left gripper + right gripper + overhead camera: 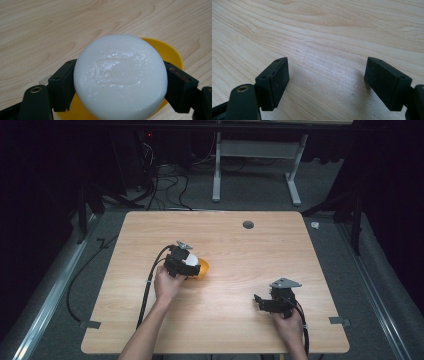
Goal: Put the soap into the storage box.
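Our left gripper (120, 82) clamps the white ball (120, 77) over the yellow bowl (172, 53) at center frame, the right gripper (325, 82) gapes empty, and a careless release could roll the ball across the desk (250, 255).

A smooth white round cup (120, 77), bottom up, is clamped just above a yellow bowl (167, 51) on the table.

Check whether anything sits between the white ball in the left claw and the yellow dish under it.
Nothing visible does. The left claw grips the white ball directly over the yellow dish, with no object in between; whether the ball already touches the dish cannot be told.
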A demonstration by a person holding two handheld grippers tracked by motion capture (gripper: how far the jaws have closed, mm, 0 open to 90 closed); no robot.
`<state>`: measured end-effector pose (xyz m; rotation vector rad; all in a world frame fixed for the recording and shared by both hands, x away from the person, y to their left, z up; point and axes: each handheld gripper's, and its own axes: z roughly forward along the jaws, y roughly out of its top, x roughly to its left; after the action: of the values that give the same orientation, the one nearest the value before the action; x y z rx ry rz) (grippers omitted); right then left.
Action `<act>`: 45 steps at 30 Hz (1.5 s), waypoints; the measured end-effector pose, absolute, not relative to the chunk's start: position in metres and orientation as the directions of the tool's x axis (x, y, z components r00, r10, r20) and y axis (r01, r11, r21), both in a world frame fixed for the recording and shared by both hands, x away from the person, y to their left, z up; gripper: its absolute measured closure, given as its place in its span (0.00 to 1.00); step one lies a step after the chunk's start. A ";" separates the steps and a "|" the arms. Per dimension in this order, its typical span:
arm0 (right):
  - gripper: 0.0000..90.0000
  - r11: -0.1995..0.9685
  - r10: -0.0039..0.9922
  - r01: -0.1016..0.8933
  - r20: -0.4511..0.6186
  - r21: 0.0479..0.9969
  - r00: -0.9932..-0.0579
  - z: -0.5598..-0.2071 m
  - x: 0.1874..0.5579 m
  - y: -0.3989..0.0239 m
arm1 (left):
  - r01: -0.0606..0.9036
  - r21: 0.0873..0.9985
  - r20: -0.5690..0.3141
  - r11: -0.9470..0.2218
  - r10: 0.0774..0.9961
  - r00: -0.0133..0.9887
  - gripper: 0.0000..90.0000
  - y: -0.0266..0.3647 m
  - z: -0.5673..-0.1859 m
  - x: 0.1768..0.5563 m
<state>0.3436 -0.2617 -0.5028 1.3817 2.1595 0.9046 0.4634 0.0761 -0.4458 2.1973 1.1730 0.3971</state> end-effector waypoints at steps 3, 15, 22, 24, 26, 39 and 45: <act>0.23 0.299 0.908 0.635 -0.009 0.712 -0.418 -0.503 0.343 -0.261 | 0.645 0.633 -0.017 -0.429 0.825 0.565 0.26 0.075 -0.447 0.463; 0.23 0.303 0.906 0.634 -0.009 0.712 -0.423 -0.503 0.343 -0.260 | 0.644 0.624 -0.010 -0.443 0.820 0.573 0.25 0.068 -0.450 0.462; 0.23 0.303 0.906 0.633 -0.009 0.712 -0.424 -0.503 0.343 -0.260 | 0.645 0.618 -0.005 -0.449 0.818 0.575 0.25 0.067 -0.452 0.462; 0.23 0.303 0.906 0.633 -0.009 0.712 -0.424 -0.503 0.343 -0.260 | 0.645 0.616 -0.003 -0.452 0.818 0.576 0.25 0.066 -0.453 0.462; 0.23 0.303 0.905 0.633 -0.007 0.712 -0.425 -0.503 0.343 -0.260 | 0.650 0.612 -0.001 -0.451 0.821 0.571 0.25 0.066 -0.455 0.463; 0.23 0.306 0.905 0.633 -0.010 0.711 -0.426 -0.503 0.343 -0.260 | 0.630 0.663 -0.035 -0.403 0.825 0.565 0.23 0.075 -0.440 0.458; 0.23 0.305 0.905 0.634 -0.008 0.711 -0.426 -0.503 0.344 -0.260 | 0.600 0.690 -0.023 -0.404 0.817 0.576 0.23 0.078 -0.431 0.454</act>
<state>0.3437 -0.2601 -0.5027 1.3713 2.1692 0.8992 0.4536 0.0784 -0.4308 2.1447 1.1246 0.4223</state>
